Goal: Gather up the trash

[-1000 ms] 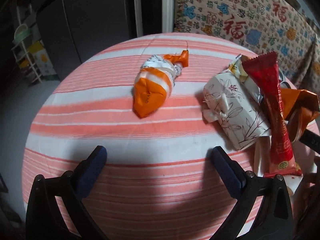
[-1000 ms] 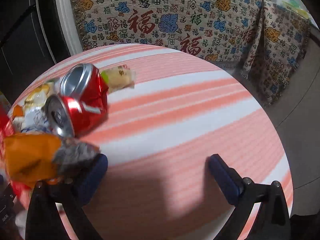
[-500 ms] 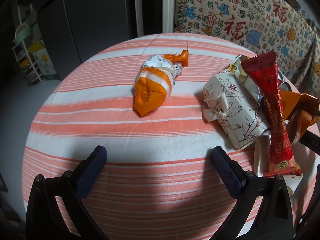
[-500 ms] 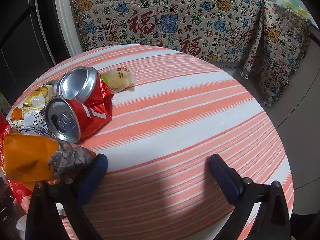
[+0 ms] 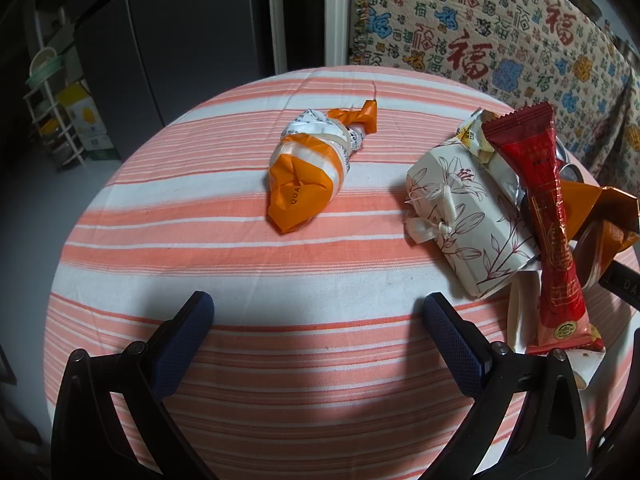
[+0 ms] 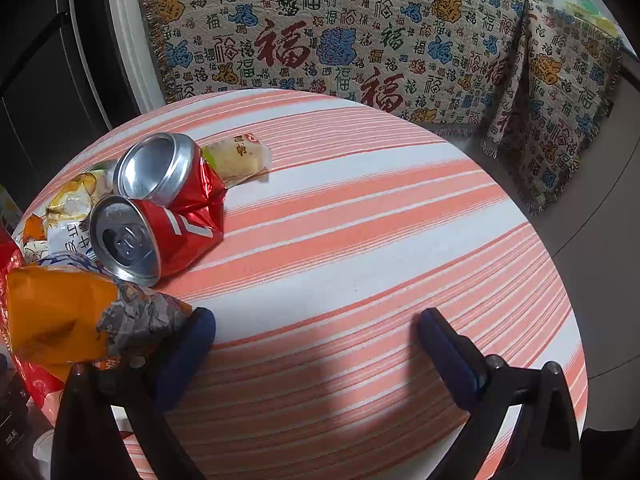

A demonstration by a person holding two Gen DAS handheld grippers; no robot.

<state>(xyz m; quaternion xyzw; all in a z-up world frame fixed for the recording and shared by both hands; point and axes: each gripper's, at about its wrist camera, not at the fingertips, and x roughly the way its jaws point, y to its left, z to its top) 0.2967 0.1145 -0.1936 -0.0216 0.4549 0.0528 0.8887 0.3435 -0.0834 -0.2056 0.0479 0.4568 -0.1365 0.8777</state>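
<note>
Trash lies on a round table with an orange-striped cloth (image 5: 224, 272). In the left wrist view an orange-and-white crumpled wrapper (image 5: 310, 176) lies at the middle. A white floral box (image 5: 472, 220), a long red wrapper (image 5: 550, 232) and an orange foil bag (image 5: 600, 216) lie at the right. My left gripper (image 5: 316, 324) is open and empty, short of the wrapper. In the right wrist view a crushed red can (image 6: 164, 204), a small yellowish packet (image 6: 238, 158) and an orange bag (image 6: 60, 312) lie at the left. My right gripper (image 6: 314, 340) is open and empty, its left finger (image 6: 192, 344) beside the orange bag.
A sofa with a patterned throw (image 6: 360, 32) stands behind the table. A dark cabinet (image 5: 168, 48) and a white rack (image 5: 56, 120) stand at the back left. The table edge (image 6: 560, 280) drops off at the right.
The right wrist view has shifted a little, so the can and the orange bag sit further right and lower in view. The left gripper has hardly moved.
</note>
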